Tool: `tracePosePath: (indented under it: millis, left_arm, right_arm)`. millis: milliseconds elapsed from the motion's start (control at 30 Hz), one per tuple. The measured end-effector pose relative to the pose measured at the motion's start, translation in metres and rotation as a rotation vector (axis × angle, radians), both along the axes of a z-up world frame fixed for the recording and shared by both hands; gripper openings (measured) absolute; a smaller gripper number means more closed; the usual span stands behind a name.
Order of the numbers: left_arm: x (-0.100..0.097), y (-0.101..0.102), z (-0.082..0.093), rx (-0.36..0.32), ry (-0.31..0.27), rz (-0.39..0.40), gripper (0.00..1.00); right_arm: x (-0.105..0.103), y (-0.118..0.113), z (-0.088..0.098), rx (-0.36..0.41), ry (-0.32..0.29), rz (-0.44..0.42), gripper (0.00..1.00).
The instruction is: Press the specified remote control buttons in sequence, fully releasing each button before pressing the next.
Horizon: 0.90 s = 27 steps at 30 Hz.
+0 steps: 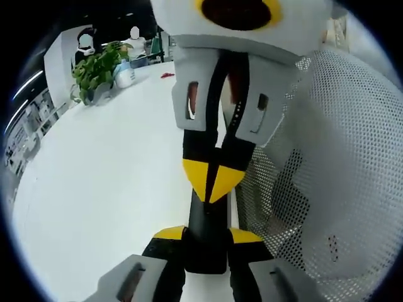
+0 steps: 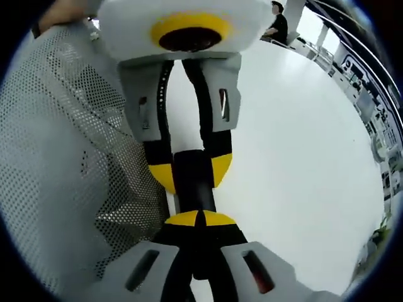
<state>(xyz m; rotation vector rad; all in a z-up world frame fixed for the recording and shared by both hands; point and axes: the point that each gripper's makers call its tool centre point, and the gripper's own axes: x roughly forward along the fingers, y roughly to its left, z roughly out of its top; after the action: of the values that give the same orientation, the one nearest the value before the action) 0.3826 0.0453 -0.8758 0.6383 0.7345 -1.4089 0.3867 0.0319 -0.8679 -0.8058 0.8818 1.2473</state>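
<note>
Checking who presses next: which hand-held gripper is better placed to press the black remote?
Right. The right hand-held gripper, yellow tips shut, points onto the slim black plastic remote control, which the left hand-held gripper clamps between its jaws, so it's occupied.

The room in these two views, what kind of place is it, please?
Probably an open office or lab. A large white table carries a potted green plant, a white mesh chair back stands beside it, and a person sits at the table's far end, with shelving along the wall.
</note>
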Motion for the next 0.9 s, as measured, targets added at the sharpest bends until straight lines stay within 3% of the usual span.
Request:
tracePosePath:
  millis: [167,900]
  left_arm:
    - [-0.0003,-0.0002,-0.0001,0.005,0.001,-0.001,0.25]
    - [0.0005,-0.0012,0.0008,-0.023,0.038,0.033,0.25]
  right_arm:
    - [-0.0027,0.002,0.0,-0.036,-0.064,0.078,0.0]
    - [-0.0022,0.0062,0.0,0.001,-0.023,0.045,0.0]
